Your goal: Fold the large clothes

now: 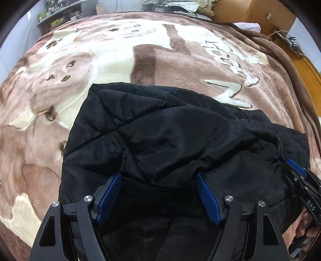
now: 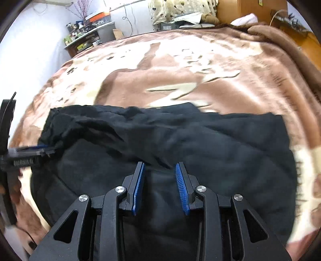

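Note:
A black quilted jacket (image 1: 170, 136) lies folded over on the bed's brown and cream blanket (image 1: 100, 66). My left gripper (image 1: 159, 175) is open just above the jacket's near part, with black cloth under and between the blue pads. My right gripper (image 2: 160, 164) is open, narrower, over the same jacket (image 2: 200, 140) near its middle fold. The right gripper also shows at the right edge of the left wrist view (image 1: 299, 168), at the jacket's edge. The left gripper shows at the left edge of the right wrist view (image 2: 40, 149).
The blanket (image 2: 180, 70) covers the whole bed. A cluttered shelf (image 2: 86, 36) stands by the far left wall. Pillows and bedding (image 2: 180, 12) are piled at the far end. A wooden floor (image 1: 301, 60) lies to the right of the bed.

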{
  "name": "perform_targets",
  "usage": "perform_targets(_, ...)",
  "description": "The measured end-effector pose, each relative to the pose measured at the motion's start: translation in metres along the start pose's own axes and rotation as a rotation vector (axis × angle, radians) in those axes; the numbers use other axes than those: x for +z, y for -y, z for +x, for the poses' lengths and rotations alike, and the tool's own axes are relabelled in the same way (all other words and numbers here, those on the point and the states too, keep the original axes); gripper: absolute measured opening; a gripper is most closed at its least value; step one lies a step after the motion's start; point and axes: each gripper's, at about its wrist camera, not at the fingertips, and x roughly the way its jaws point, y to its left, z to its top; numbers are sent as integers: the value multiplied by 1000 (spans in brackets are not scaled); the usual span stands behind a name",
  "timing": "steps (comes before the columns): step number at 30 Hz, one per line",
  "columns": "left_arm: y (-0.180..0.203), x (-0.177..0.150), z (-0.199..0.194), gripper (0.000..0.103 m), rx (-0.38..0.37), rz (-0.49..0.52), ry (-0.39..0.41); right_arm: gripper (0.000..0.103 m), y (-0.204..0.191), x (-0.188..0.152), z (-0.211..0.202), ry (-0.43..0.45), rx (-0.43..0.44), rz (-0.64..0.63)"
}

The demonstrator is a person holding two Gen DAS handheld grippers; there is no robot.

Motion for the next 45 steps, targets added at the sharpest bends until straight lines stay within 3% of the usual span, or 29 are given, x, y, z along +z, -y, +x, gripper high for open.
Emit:
perform_targets(3,-1,-1,4,76,-3,10,-4,33,13,-5,-11,6,-97,-63)
perform_targets(6,-3,-1,12,76,-20,9,-13,33,32,-9,-5,-21,-132,-15)
perform_targets(10,-8,0,28,76,-56,-11,-45,32,48,-14,30,-89,-107,26)
perform_targets(15,-1,1,48,77,-19,3,-54,32,37,-12,56,-156,-171,5)
perform_targets(19,-1,2,55,77,-15,-16,-63,32,46,-9,67,-218,-142,55)
perform_targets(22,-1,0,49,77,-15,-22,-46,32,43,-10,63,-206,-151,38)
perform_targets(24,5,2,39,78,23,13,-43,33,42,-10,53,-176,-148,46)
perform_targets(29,12,-1,-4,77,70,89,4,33,41,-11,1,-96,-121,16)
perform_targets(35,-14,-26,-34,77,98,98,51,34,52,-34,-48,-31,-161,-1)
perform_targets(38,-27,-36,-14,75,152,94,-2,34,62,-48,-33,-84,-187,-2)
perform_targets(40,-33,-39,5,75,140,64,-37,34,65,-53,-18,-116,-176,-8)
perform_targets(45,-27,-40,30,77,169,80,-45,34,69,-58,8,-132,-173,27)
